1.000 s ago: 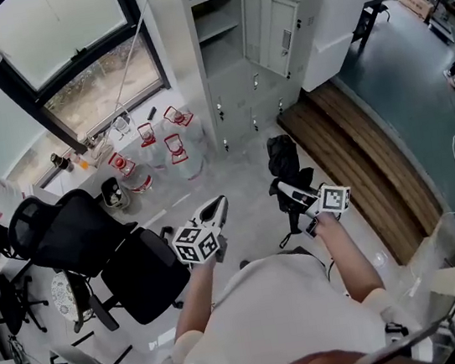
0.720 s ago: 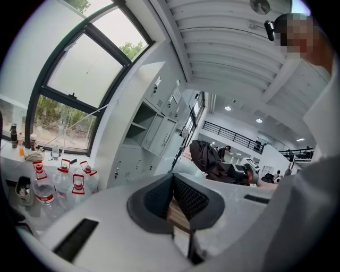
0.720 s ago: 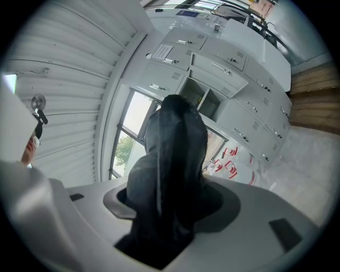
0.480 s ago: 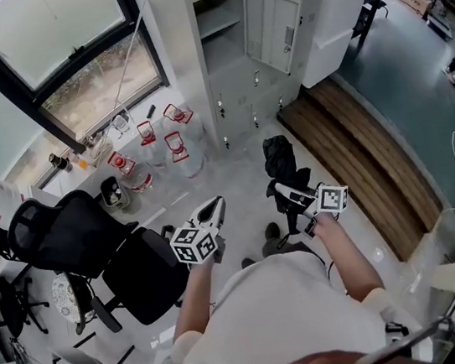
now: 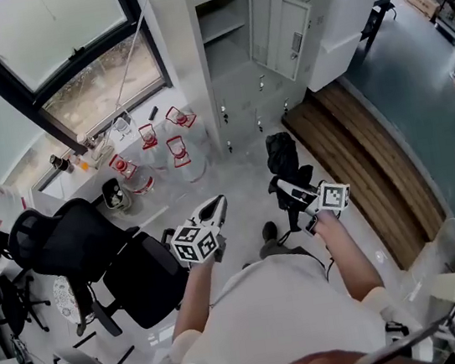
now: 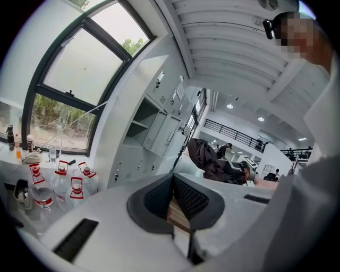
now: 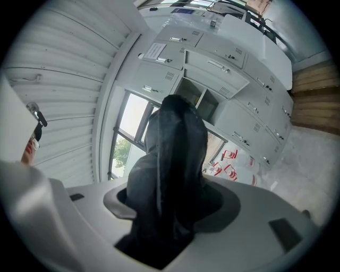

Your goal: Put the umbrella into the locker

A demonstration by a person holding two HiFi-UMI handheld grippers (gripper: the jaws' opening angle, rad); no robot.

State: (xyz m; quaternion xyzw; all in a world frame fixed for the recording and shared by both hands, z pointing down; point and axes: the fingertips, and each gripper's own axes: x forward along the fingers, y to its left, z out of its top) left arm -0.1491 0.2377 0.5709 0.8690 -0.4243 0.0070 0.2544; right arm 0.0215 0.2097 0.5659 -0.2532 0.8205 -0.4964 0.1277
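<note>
Pinching umbrella (image 5: 281, 154) in right tool (image 5: 286, 187), sticking out past its tips | left tool (image 5: 217, 206) pressed together, empty

Office workplace, bank of grey metal lockers (image 5: 224, 16) along the wall, black swivel office chairs (image 5: 62, 240), large dark-framed window (image 5: 61, 32), big water jugs (image 5: 179, 154) below it, open-plan hall with railed mezzanine (image 6: 234, 136) beyond
</note>
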